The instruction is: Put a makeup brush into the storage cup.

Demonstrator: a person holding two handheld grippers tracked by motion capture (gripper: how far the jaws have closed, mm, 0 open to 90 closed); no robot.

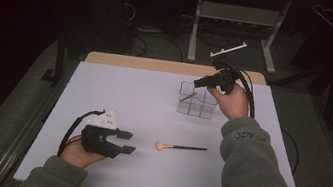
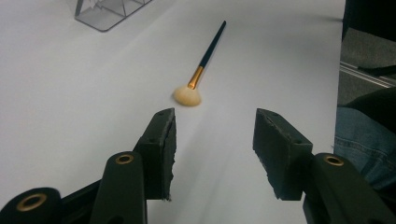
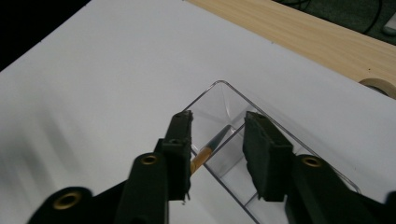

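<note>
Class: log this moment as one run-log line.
left gripper: open, near cream-bristled black-handled brush | right gripper: open above clear plastic compartment organiser | second brush: leaning inside

A white sheet (image 1: 119,91) covers the wooden table (image 1: 159,65); a tape roll (image 3: 380,85) rests on the wood.

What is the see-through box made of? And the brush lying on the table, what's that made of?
The see-through box looks like clear hard plastic, maybe acrylic: glossy walls, table visible through them. The brush has a dark smooth handle, painted wood or plastic, I can't tell which, a shiny gold band that looks like metal, and pale, soft-looking bristles.
</note>
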